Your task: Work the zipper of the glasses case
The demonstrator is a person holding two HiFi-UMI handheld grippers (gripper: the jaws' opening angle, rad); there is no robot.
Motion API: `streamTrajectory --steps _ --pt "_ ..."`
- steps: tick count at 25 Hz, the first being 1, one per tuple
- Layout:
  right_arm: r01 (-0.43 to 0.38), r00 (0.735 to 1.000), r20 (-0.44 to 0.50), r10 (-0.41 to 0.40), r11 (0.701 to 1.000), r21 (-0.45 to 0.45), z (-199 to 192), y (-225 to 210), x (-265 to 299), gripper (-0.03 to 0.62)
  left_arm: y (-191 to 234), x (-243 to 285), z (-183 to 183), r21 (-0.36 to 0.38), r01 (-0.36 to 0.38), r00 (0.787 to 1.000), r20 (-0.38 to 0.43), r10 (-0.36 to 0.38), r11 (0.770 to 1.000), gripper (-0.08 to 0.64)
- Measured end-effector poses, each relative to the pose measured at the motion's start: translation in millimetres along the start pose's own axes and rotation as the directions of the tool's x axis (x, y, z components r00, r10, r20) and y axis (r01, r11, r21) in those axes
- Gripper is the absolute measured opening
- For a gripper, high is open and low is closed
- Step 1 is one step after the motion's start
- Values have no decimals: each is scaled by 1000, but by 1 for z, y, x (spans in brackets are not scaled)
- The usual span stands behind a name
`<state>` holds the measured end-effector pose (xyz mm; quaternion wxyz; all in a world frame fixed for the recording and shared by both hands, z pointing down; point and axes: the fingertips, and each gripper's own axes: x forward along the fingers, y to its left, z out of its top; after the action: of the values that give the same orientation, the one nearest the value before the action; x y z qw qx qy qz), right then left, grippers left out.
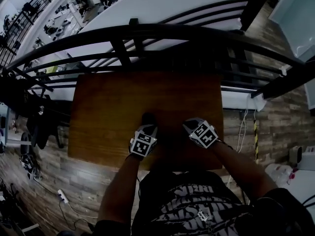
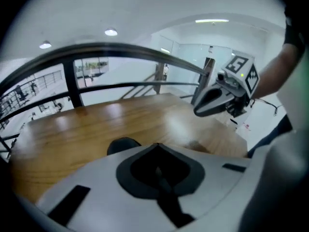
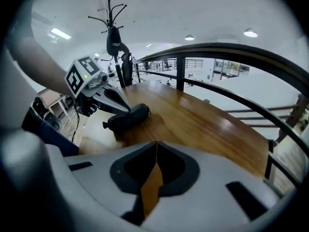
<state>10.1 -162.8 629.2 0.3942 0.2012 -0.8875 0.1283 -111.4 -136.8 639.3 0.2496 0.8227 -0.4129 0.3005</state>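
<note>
A dark glasses case (image 1: 147, 118) lies on the wooden table (image 1: 113, 107) near its front edge. In the right gripper view the glasses case (image 3: 129, 118) is a dark oblong lump, and my left gripper (image 3: 121, 111) has its fingers closed together on the case's near end. From the left gripper view, part of the case (image 2: 123, 144) shows just beyond my left gripper (image 2: 157, 147). My right gripper (image 1: 190, 125) is to the right of the case, raised off the table and apart from it. The right gripper (image 3: 156, 144) is shut, with only wood showing through the slit.
A black metal railing (image 1: 147, 33) curves round the far side of the table. The table's front edge (image 1: 98, 156) is close to the person's body. Cables and a power strip (image 1: 63, 196) lie on the floor at left. A coat stand (image 3: 113, 37) rises behind the left gripper.
</note>
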Motion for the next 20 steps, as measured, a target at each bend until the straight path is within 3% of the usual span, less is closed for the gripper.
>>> streamTrajectory --steps 2,4,7,9,12,14,16,20 --pt "-3 999 32 0 997 74 -11 10 -31 1 -19 -26 16 -58 -59 990 125 66 997 5" --pt "-7 998 69 -3 991 130 -26 13 -62 0 -53 -49 33 -138 -83 965 237 115 987 5" --pt "-16 990 140 -8 985 173 -44 17 -104 0 -106 -70 36 -264 -106 932 310 189 959 5" --pt "-24 981 193 -10 985 173 -46 25 -127 0 -128 -88 29 -369 -135 902 338 268 920 5" --pt "-26 957 288 -10 992 123 -38 42 -157 0 -143 -127 23 -518 -181 826 382 415 836 5" --pt "-19 938 348 -7 997 73 -30 55 -173 0 -151 -158 22 -572 -221 766 399 504 790 5" --pt "-21 919 394 11 1000 22 -21 68 -185 0 -158 -190 25 -580 -272 710 418 567 768 5" --pt "-45 888 458 46 999 -13 -1 87 -209 0 -177 -250 41 -554 -353 608 476 635 754 4"
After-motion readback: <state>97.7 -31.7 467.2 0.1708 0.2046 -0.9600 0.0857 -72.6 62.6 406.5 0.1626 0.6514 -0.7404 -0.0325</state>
